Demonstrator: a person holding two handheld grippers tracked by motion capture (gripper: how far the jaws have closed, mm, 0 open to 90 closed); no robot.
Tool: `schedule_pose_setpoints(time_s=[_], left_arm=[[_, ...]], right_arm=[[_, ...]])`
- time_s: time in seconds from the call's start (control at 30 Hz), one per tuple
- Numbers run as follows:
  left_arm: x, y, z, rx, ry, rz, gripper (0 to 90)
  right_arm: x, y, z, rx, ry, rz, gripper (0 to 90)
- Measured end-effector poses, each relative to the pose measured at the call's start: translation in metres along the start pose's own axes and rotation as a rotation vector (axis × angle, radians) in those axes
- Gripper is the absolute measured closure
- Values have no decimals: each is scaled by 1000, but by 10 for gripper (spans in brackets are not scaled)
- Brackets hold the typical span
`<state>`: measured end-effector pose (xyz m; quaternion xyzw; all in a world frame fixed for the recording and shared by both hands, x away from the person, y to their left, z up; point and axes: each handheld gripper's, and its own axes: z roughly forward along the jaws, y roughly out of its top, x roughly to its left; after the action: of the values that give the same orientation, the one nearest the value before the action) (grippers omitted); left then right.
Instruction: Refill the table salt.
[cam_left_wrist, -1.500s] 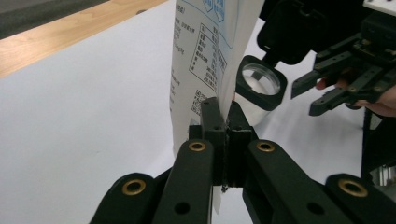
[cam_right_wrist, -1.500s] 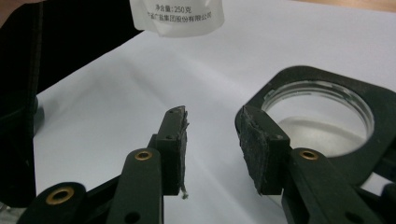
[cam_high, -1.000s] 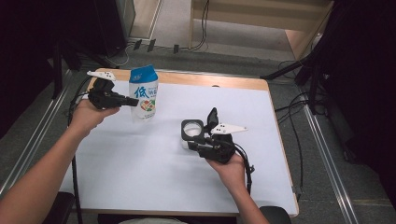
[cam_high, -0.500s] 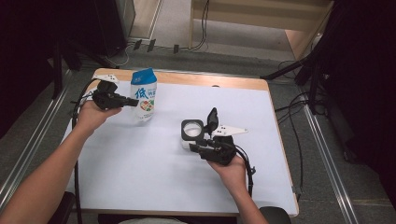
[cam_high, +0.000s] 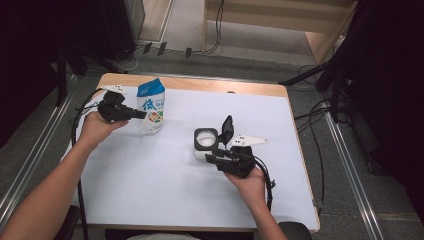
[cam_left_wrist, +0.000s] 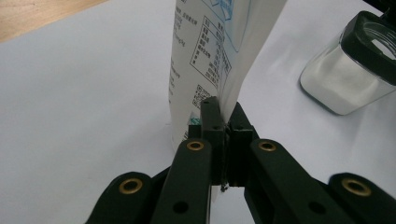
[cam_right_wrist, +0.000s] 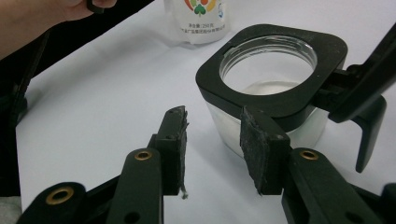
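A white pouch with a blue top (cam_high: 151, 105) stands upright at the table's far left. My left gripper (cam_high: 141, 115) is shut on its side edge, and in the left gripper view the jaws (cam_left_wrist: 224, 119) pinch the printed pouch (cam_left_wrist: 210, 51) low down. A square glass jar with a black rim (cam_high: 205, 141) sits mid-table, part full of white powder, its hinged lid (cam_high: 227, 129) flipped up. My right gripper (cam_high: 213, 157) is just in front of it. Its jaws (cam_right_wrist: 215, 128) stand open on bare table, the right pad before the jar's (cam_right_wrist: 271, 79) near corner.
The white table top (cam_high: 150, 190) has a wooden strip along its far edge (cam_high: 220, 85). Cables trail from both grippers, one off the left side (cam_high: 77, 125). Metal rails run along the floor on either side.
My left hand has sunk a little with the pouch, which now sits lower, on the table. The right gripper and the jar have kept still.
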<state>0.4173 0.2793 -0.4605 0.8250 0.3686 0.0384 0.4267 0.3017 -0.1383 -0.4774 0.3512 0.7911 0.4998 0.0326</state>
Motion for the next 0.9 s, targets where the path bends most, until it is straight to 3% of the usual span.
schedule_pose_setpoints(time_s=[0.3,0.9], left_arm=[[-1,-4,0,11,1,17,888],[-3,-7,1,13,-10,14,768]], right_arm=[[-1,-1,-1,2,-11,-2,622],[-2,-1,-6,-19,-21,-12,622]])
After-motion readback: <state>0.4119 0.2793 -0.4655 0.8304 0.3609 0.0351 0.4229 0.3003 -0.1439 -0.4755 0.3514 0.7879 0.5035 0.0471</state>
